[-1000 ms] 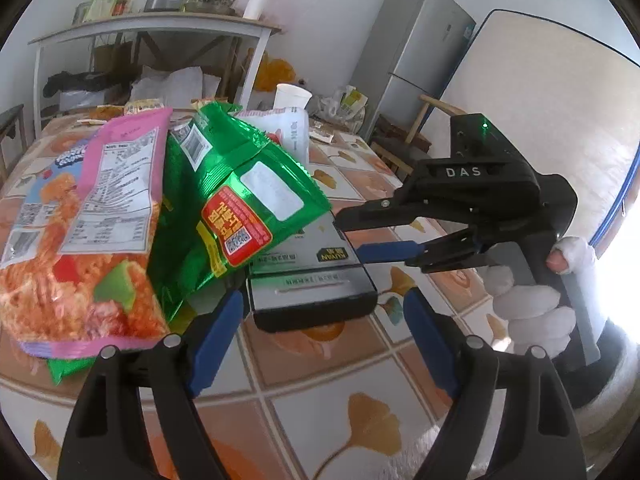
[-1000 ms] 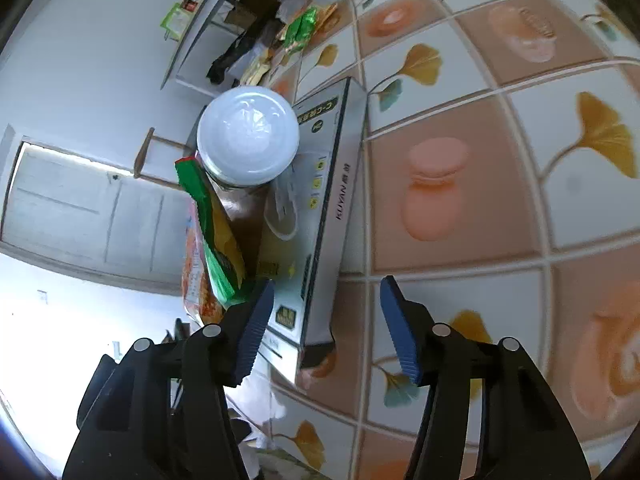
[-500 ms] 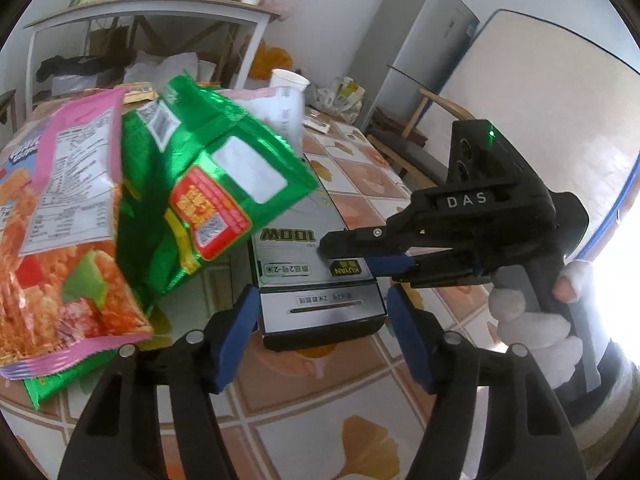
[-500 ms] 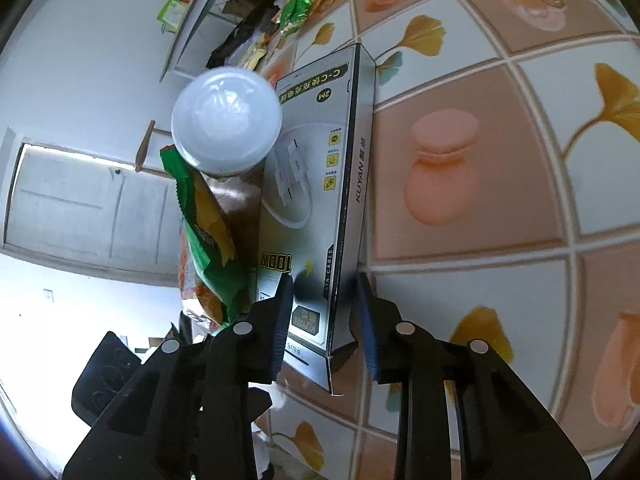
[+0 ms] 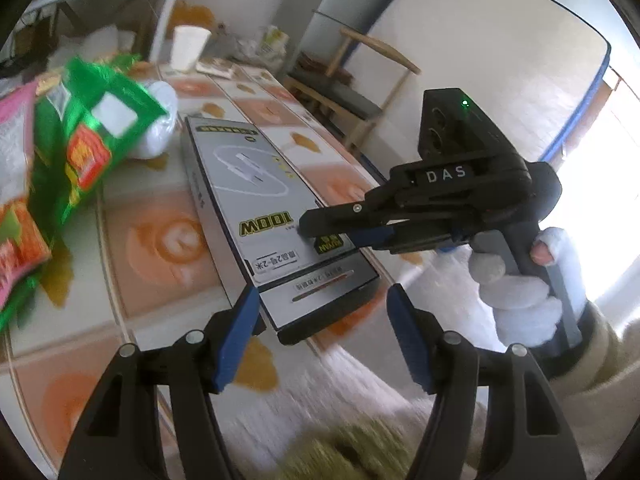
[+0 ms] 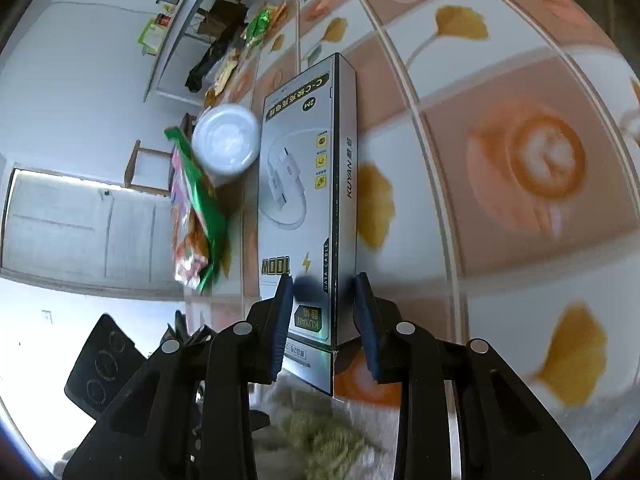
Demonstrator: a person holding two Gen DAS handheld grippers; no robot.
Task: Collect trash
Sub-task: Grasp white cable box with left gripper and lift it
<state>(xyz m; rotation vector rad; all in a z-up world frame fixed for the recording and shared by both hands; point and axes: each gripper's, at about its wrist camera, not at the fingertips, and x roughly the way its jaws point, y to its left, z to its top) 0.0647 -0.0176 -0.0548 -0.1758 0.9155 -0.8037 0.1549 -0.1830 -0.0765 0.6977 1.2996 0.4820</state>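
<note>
While my right gripper is clamped across the near end of the cable box, one pad on its printed top face and the other on its dark side, my left gripper has its jaws apart just short of that same end, touching nothing. The right jaws have just been closing, and the box now sits pinched between them. The left jaws narrowed too, with nothing between them yet.

I judge the job barely begun: this box is gripped but not yet carried anywhere, and I see no bin or bag to put it in.

The near end of the box overhangs the near edge of the tiled table, above something pale and fuzzy below. That edge gives me room to draw the box toward me and off the table without dragging it past anything.

Further along, left of the box, a white-lidded jar stands close against its long side, and the green snack bag with the pink and orange snack bag leans beside that, so the left flank is tight. To the right the tiles are bare.

At the far end a white paper cup and loose wrappers remain to collect.
</note>
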